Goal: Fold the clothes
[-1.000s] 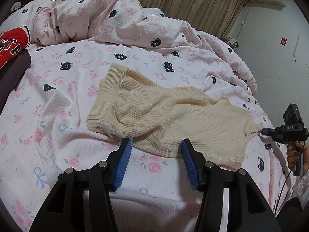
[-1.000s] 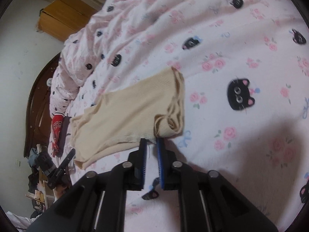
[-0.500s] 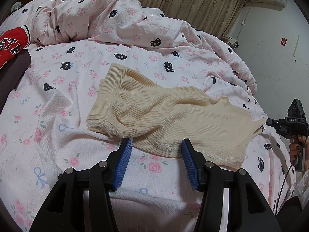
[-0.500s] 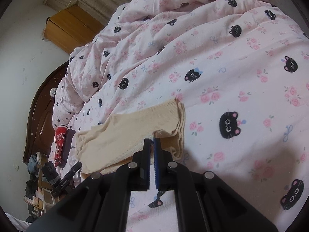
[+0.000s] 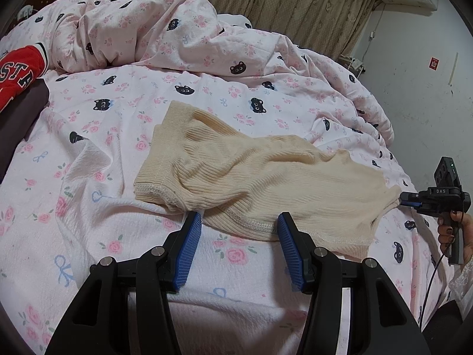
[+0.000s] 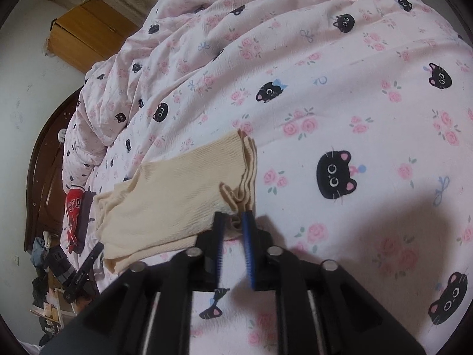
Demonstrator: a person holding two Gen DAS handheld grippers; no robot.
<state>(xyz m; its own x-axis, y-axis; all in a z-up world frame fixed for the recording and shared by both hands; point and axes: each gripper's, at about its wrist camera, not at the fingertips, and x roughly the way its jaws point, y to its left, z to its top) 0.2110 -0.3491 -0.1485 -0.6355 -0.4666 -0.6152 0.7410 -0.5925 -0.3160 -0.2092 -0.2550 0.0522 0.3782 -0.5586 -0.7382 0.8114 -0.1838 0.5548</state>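
A cream ribbed top (image 5: 260,177) lies crumpled across the pink cat-print bed sheet (image 5: 97,153). My left gripper (image 5: 239,217) stands open at the top's near stitched hem, its blue pads on either side of the hem and not pressing it. My right gripper (image 6: 233,216) is at the top's (image 6: 177,195) bunched corner. Its jaws are opening, and the corner lies loose between them. From the left wrist view the right gripper (image 5: 411,202) shows at the far right, tip against that corner, held by a person's hand (image 5: 452,227).
A heaped duvet (image 5: 147,29) in the same print fills the back of the bed. A red lettered garment (image 5: 17,74) lies on a dark one (image 5: 20,118) at the left edge. A wooden headboard (image 6: 44,162), a wooden cabinet (image 6: 85,35) and a white wall (image 5: 428,103) surround the bed.
The right gripper's jaws, shut half a second ago, now stand apart around the top's corner, and it has come back down to the cloth. The left gripper has not moved.
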